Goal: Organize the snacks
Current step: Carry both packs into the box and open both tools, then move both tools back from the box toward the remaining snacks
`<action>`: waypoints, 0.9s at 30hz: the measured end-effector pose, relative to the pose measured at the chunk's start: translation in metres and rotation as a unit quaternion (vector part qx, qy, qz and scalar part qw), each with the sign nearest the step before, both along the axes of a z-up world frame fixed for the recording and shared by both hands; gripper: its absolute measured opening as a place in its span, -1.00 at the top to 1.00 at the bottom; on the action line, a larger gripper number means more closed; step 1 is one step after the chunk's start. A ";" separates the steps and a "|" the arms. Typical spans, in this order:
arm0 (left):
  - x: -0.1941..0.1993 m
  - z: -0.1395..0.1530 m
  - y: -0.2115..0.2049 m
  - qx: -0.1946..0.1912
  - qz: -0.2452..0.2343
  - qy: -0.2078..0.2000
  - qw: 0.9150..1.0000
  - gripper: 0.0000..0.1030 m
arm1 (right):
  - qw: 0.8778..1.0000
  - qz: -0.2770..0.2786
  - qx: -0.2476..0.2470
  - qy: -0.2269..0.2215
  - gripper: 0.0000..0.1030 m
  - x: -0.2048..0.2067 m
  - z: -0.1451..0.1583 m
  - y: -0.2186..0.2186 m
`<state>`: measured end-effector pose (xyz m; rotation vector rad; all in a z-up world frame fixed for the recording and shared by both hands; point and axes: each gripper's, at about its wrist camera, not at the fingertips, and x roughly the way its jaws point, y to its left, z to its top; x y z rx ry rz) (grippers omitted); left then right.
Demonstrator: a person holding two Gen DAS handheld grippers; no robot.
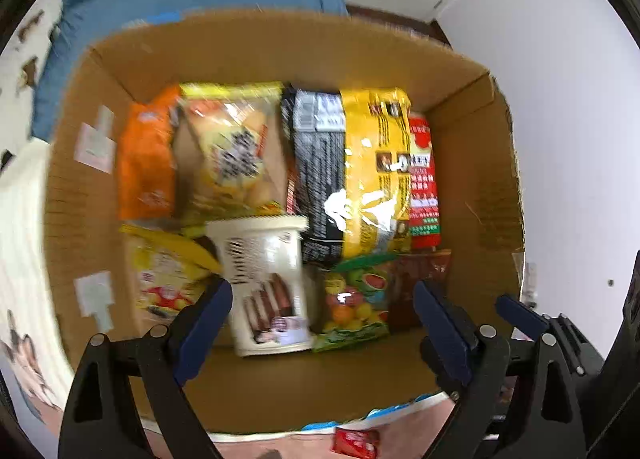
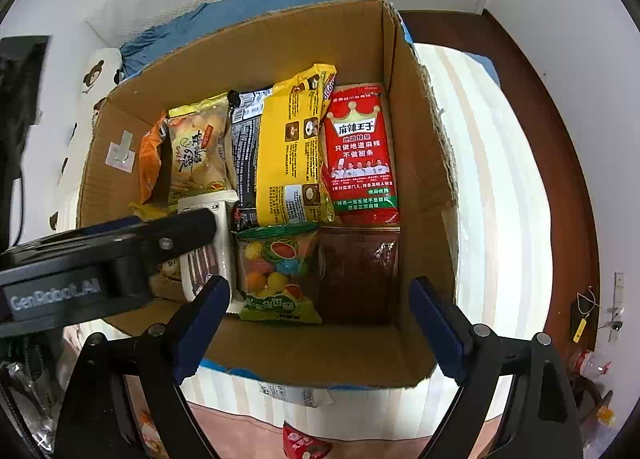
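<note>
Both units over cardboard box [image 2: 280, 59], snacks packed inside. Left gripper [image 1: 322, 323] spread wide, nothing held — cream cup [image 1: 268, 283] lies on its side just ahead, between the fingers. Right gripper [image 2: 320, 323] likewise released, empty, above fruit-candy bag [image 2: 276, 275]. Risk: cup may roll if nudged by one finger; near box wall could snag fingers. Free floor only along near wall — approx. one strip. Red packet [image 2: 304, 445] outside box.
</note>
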<state>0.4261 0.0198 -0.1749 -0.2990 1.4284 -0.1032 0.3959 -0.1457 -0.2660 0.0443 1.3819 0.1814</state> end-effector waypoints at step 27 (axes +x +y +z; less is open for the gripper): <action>-0.133 0.099 0.032 0.127 0.048 -0.211 0.968 -0.80 | 0.991 0.008 -0.003 -0.136 -0.95 -0.089 0.090 0.022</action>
